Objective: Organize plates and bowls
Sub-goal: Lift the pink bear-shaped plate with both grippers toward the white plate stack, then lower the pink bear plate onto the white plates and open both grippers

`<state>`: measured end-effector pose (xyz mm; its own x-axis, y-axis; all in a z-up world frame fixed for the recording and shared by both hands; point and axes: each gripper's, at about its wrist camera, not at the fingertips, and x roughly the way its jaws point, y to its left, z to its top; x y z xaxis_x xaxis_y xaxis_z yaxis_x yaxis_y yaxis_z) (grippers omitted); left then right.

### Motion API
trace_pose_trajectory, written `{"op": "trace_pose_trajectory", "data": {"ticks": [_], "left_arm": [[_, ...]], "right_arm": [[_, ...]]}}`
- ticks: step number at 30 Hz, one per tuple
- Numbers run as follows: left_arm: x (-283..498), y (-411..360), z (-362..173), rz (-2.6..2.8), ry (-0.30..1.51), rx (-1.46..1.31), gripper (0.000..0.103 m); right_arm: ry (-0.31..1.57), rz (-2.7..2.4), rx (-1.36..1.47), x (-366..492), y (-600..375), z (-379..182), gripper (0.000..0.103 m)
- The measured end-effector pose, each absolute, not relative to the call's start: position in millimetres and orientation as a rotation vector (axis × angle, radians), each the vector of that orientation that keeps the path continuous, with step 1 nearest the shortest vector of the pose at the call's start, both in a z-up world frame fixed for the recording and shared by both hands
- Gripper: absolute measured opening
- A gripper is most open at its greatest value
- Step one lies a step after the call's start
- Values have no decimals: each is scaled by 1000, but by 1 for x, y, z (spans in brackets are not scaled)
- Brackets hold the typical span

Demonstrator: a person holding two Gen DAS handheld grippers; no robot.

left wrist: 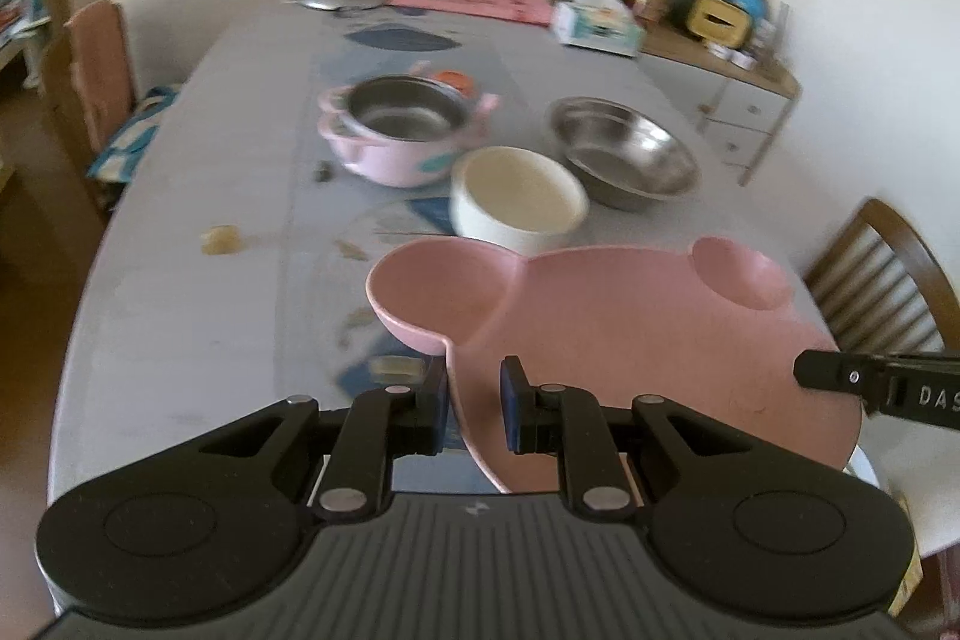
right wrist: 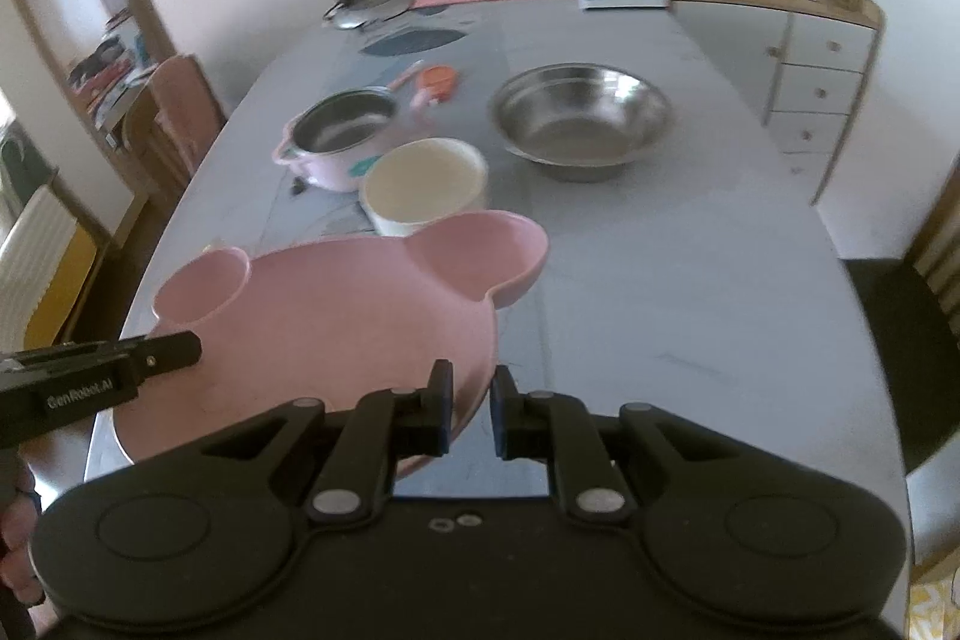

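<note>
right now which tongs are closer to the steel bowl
Right. The right tongs are at the plate's right edge, the steel bowl ahead; the left tongs are at its left edge, farther off.
</note>
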<state>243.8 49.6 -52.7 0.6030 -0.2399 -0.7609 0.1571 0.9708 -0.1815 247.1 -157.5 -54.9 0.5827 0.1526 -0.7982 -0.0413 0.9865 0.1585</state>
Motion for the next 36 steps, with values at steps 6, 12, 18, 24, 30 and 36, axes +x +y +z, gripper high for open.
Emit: {"op": "trace_pose_trajectory", "data": {"ticks": [6,12,18,24,30,36], "left_arm": [[234,5,-47,-339,895,-54,17],[221,-43,-48,-435,883,13,17],[208,-87,-61,-505,898,79,17],[197,-119,-79,-542,916,125,16],[192,-141,-99,-549,951,150,16],[192,-153,-113,-541,964,155,16]], "right_arm": [[935,63,164,216,-202,-49,14],[937,8,197,186,-246,-51,14],[944,-48,237,164,-284,-63,14],[951,-77,263,146,-316,-82,14],[970,-87,277,138,-337,-104,13],[977,-74,281,139,-351,-118,13]]}}
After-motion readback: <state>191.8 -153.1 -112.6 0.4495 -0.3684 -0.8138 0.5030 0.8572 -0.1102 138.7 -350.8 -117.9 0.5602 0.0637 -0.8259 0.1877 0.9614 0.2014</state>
